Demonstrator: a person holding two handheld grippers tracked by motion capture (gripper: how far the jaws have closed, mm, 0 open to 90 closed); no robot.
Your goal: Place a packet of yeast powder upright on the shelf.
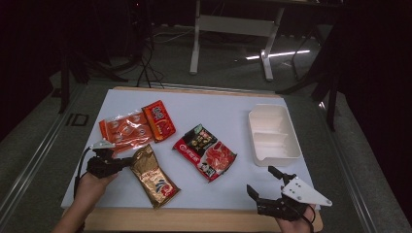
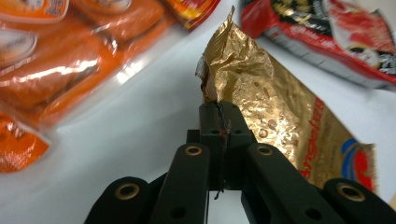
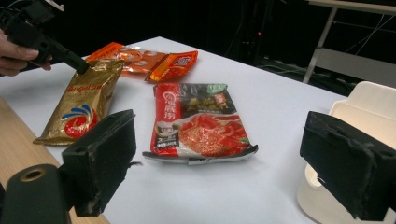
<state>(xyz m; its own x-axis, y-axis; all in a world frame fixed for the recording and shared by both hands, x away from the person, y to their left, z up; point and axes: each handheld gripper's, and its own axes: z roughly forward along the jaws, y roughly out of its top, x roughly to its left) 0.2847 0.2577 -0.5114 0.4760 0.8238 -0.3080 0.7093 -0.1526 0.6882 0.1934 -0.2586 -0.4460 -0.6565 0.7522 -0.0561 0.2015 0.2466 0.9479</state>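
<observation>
**Left jaws pinched on the gold pouch's top corner, right jaws wide and idle**

Your left gripper [image 1: 127, 162] sits at the lower left of the high view, its jaws closed tight on the crumpled top edge of the gold pouch [image 1: 153, 176]; in the left gripper view the two black jaws meet at the centre of the frame with the foil [image 2: 261, 93] caught between them; the pouch runs from there toward the lower right of that frame, its blue and red logo near the right edge. In the high view the pouch lies slanted on the white table [image 1: 218, 107], its lower end near the front edge.

Around it: the orange multi-pack [image 1: 125, 130] lies just above your left gripper, close to the pouch's gripped end, and fills the upper left of the left gripper view [image 2: 70, 70]; the small red-orange packet [image 1: 159, 120] lies against its right side; the red and black packet [image 1: 205, 152] lies at the middle of the table, just right of the pouch and apart from it; its edge shows at the upper right of the left gripper view [image 2: 336, 37].

The white tray [image 1: 273, 135] stands at the right of the table, well apart from the pouch; the red and black packet lies between them.

Your right gripper [image 1: 265, 182] rests at the lower right of the high view, jaws spread wide with nothing between them; in the right gripper view they frame the red and black packet [image 3: 201, 121], with the tray's rim [image 3: 369, 100] at the right.
</observation>
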